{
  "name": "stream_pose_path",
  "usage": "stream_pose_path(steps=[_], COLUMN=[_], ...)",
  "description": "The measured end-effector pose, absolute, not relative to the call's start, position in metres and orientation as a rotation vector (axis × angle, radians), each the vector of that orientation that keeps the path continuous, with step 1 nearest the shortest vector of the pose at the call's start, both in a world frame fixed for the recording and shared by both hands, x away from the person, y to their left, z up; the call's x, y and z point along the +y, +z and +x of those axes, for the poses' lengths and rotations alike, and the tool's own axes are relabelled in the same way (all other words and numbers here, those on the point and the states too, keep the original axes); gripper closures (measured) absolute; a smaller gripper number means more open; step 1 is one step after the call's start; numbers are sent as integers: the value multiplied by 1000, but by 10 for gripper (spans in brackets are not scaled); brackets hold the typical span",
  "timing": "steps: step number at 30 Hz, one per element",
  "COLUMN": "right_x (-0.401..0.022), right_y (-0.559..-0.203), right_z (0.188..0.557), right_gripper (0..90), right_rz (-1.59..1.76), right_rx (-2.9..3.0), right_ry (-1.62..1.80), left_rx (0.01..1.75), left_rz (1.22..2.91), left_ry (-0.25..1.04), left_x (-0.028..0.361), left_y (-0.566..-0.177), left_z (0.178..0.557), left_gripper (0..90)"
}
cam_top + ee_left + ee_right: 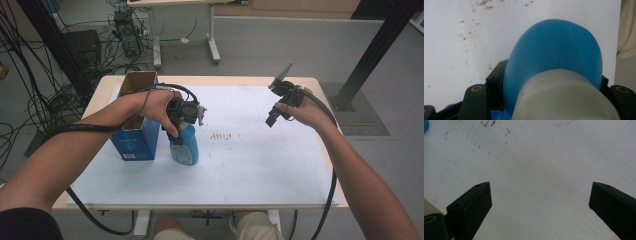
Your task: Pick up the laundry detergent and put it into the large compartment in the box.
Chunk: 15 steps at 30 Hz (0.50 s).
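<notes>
Standing upright on the white table cover (260, 165), the blue bottle (184, 146) sits just beside the blue carton (136, 135), on that carton's right-hand side in the high view. The left gripper (181, 116) comes down on the bottle from above and is clamped on it near the top: in the left gripper view the bottle's pale cap (566, 100) and rounded blue shoulder (554, 50) bulge up between the two black jaws, which press against its sides. The left hand (155, 106) that bears this gripper hangs over the carton's open top, whose brown cardboard inner walls show at its far end.

Farther from the carton, toward the middle of the table cover, lies a patch of small reddish-brown specks (222, 136). Well apart from the carton, over the right part of the cover, the right hand (307, 111) holds the right gripper (274, 119) in the air, clear of the surface. Its jaws stand wide apart with nothing between them; in the right gripper view only stained white cover lies below.
</notes>
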State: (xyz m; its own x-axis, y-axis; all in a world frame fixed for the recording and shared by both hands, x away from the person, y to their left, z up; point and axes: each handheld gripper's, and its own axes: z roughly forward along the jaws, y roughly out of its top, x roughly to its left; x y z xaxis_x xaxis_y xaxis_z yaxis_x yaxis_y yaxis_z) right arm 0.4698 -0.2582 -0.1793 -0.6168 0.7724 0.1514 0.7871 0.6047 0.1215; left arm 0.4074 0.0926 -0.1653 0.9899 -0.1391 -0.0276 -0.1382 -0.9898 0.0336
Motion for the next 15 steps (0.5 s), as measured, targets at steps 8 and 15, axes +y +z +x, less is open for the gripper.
stream_pose_path(steps=[8, 15], right_x=[-259, -263], right_y=[-181, -180], right_z=[470, 468], right_gripper=[45, 46], right_rz=[-1325, -1332], right_rx=[-2736, -2733], right_ry=[-275, -293], left_rx=[-175, -130], left_rz=[3113, 3126], left_ry=[-66, -80], left_x=[90, 87], left_y=[-164, -163], left_z=[409, 411], left_gripper=[373, 377])
